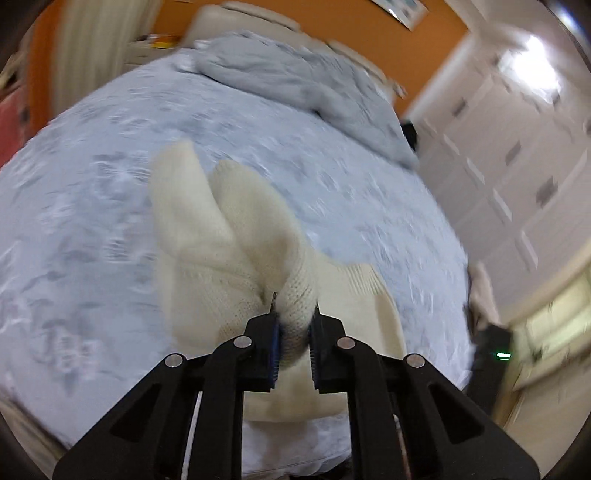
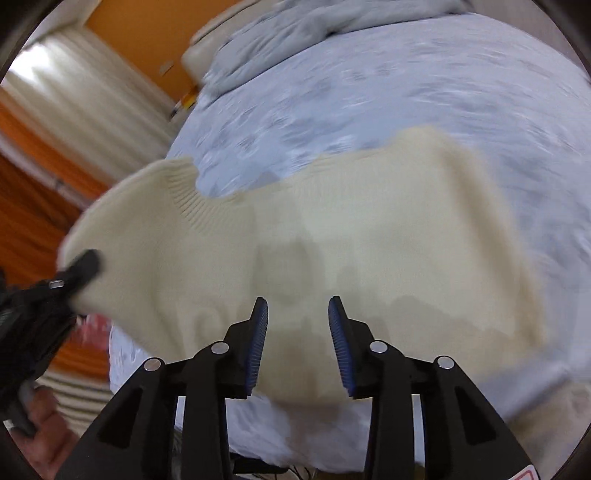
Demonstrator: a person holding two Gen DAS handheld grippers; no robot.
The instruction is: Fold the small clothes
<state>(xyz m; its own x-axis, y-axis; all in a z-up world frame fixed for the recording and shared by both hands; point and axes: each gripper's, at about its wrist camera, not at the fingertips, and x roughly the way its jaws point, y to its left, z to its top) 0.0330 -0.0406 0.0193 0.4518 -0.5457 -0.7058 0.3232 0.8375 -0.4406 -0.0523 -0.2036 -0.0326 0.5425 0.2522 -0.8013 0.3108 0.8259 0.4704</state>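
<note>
A cream knit sweater [image 2: 369, 229] lies spread on the pale blue bedspread [image 2: 406, 81]. My left gripper [image 1: 294, 306] is shut on a bunched part of the sweater [image 1: 236, 221] and lifts it off the bed. The left gripper also shows in the right wrist view [image 2: 79, 269] at the sweater's left end. My right gripper [image 2: 297, 314] is open and empty, just above the sweater's near edge.
A crumpled grey duvet [image 1: 295, 77] lies at the head of the bed by a cream headboard [image 1: 255, 14]. White wardrobes [image 1: 498, 155] stand to the right. Curtains [image 2: 85, 92] and an orange wall [image 2: 147, 26] are to the left.
</note>
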